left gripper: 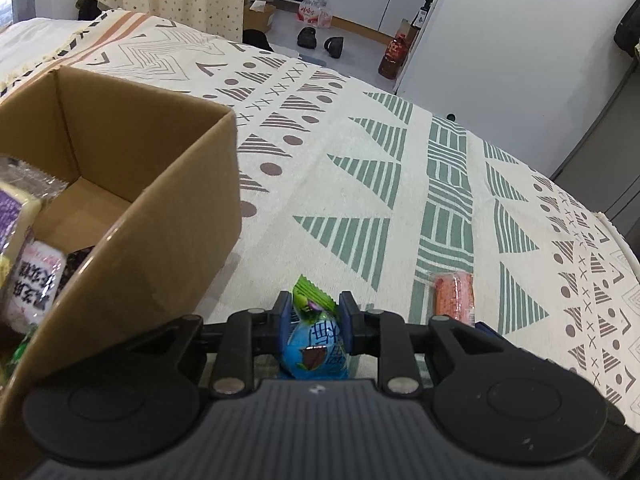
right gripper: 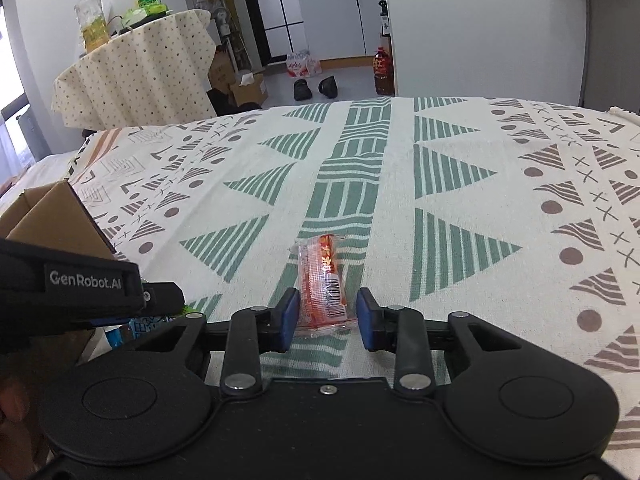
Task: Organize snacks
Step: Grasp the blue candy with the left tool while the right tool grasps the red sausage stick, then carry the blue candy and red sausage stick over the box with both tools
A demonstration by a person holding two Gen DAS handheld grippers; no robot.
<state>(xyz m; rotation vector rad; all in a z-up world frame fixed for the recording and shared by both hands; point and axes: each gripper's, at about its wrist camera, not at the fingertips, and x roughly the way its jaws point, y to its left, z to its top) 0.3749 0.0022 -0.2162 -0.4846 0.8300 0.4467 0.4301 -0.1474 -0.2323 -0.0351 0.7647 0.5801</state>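
My left gripper [left gripper: 315,322] is shut on a blue and green snack packet [left gripper: 314,344], held just right of the open cardboard box [left gripper: 168,208]. Inside the box lie several packets, among them a white one with dark lettering [left gripper: 36,284]. An orange snack packet [right gripper: 323,284] lies on the patterned cloth; in the left wrist view the orange packet [left gripper: 454,294] sits to the right. My right gripper [right gripper: 328,316] is open, its blue pads on either side of the orange packet's near end, the left pad close to it and the right one apart. The left gripper's body [right gripper: 80,284] shows at the right view's left edge.
The patterned tablecloth [right gripper: 460,184] covers the whole table, whose far edge drops to the floor. Beyond it stand a small table with a dotted cloth [right gripper: 136,72] and bottles, shoes [right gripper: 316,88] on the floor, an oil jug [right gripper: 384,72] and cabinets.
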